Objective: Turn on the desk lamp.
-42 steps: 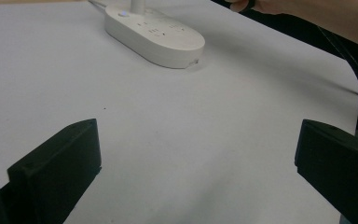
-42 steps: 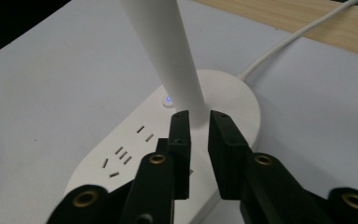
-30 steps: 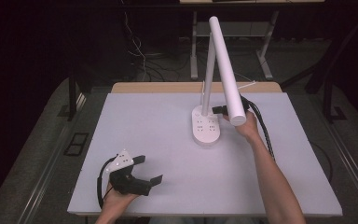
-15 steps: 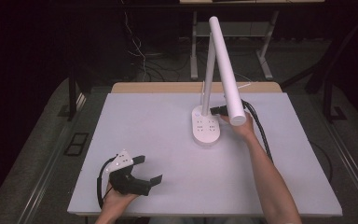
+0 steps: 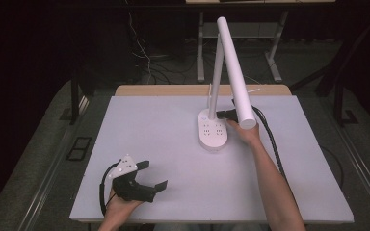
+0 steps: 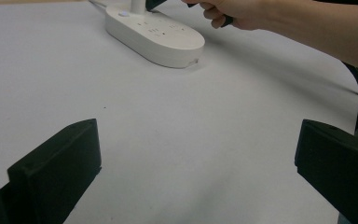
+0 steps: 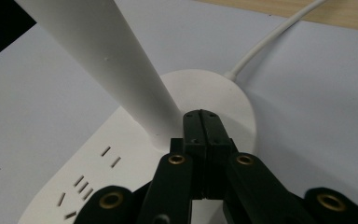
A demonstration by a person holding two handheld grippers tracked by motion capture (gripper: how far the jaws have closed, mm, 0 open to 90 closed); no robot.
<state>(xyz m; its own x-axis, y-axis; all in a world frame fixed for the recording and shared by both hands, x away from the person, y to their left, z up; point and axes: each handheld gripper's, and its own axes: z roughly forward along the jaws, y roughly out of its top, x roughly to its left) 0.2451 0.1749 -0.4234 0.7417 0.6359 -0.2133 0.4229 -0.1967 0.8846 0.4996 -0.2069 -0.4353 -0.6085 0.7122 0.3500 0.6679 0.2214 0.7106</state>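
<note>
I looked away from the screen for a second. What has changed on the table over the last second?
Hardly anything has moved. The right gripper stays at the desk lamp's base, fingers shut and empty, tips beside the foot of the lamp's stem. The left gripper still rests open near the table's front left corner, and the lamp stands where it was.

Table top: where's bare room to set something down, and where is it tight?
Bare: the table left of the lamp base, and the middle strip between it and the left tongs. Crowded: around the base, where the shut right tongs sit at the lamp stem.
</note>
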